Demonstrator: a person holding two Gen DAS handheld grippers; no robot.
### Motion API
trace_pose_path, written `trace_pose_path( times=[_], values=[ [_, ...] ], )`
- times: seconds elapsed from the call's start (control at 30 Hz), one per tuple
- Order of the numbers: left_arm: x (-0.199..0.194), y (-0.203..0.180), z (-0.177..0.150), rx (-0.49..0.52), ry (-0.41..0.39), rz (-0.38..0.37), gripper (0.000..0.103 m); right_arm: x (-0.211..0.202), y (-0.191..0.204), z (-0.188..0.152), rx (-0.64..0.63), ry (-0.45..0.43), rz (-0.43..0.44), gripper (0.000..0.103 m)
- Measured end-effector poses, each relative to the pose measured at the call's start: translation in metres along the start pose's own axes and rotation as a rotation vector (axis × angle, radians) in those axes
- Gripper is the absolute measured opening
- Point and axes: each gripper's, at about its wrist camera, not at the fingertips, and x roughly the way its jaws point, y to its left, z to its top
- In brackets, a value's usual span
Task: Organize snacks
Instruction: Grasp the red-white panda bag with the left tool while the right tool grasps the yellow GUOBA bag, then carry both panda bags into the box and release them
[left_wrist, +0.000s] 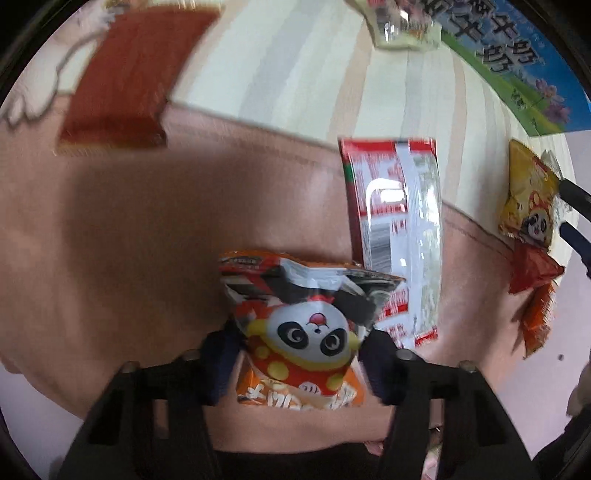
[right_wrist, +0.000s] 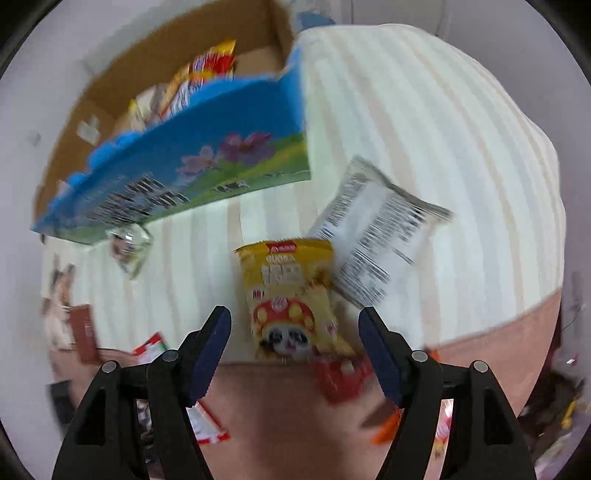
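An orange snack packet with a panda (left_wrist: 299, 332) sits between the blue pads of my left gripper (left_wrist: 299, 354), which pinch its sides just above the pink cloth. In the right wrist view a yellow panda snack packet (right_wrist: 291, 306) lies on the striped cloth, between the fingers of my right gripper (right_wrist: 297, 350). That gripper is open, with a gap on both sides of the packet. The same yellow packet (left_wrist: 528, 199) shows at the right edge of the left wrist view, with the right gripper's dark fingers (left_wrist: 574, 194) beside it.
A blue cardboard box (right_wrist: 184, 162) holding several snack packets stands at the back left. A red-and-white packet (left_wrist: 399, 236), a white barcode packet (right_wrist: 373, 236), a red packet (right_wrist: 343, 376), an orange packet (left_wrist: 539, 321) and a clear packet (right_wrist: 129, 243) lie around on the cloth.
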Motion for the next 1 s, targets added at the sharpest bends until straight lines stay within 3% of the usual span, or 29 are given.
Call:
trace_pose_path(
  times=[0.07,0.17,0.3,0.47,0.57,0.63,0.73,0.93,1.0],
  values=[
    [-0.003,-0.002,0.003,0.013,-0.025,0.029,0.052,0.023,0.010,0.008,-0.028,0.041,-0.054,0.074],
    [-0.008,0.000,0.011,0.012,-0.049,0.047,0.052,0.050,0.016,0.015,-0.027,0.093,-0.061,0.073],
    [-0.017,0.007,0.025,0.009,-0.090,0.075,0.052,0.056,0.026,0.009,-0.058,0.094,-0.050,0.062],
    [-0.022,0.016,0.034,0.013,-0.110,0.093,0.052,0.057,0.038,-0.025,-0.083,0.195,0.102,0.061],
    [-0.020,0.019,0.032,0.030,-0.099,0.090,0.052,0.062,0.040,-0.047,-0.087,0.236,0.149,0.062],
    [-0.018,0.025,0.029,0.038,-0.088,0.093,0.053,0.062,0.037,-0.054,-0.057,0.229,0.174,0.067],
    [-0.014,0.028,0.029,0.051,-0.078,0.089,0.057,0.062,0.035,-0.055,-0.018,0.227,0.229,0.086],
    [0.004,0.005,0.031,0.134,-0.097,0.152,0.057,0.066,0.047,-0.066,-0.036,0.194,0.169,0.086],
    [0.003,-0.001,0.029,0.140,-0.103,0.170,0.053,0.067,0.057,-0.072,-0.065,0.170,0.121,0.076]
  ],
)
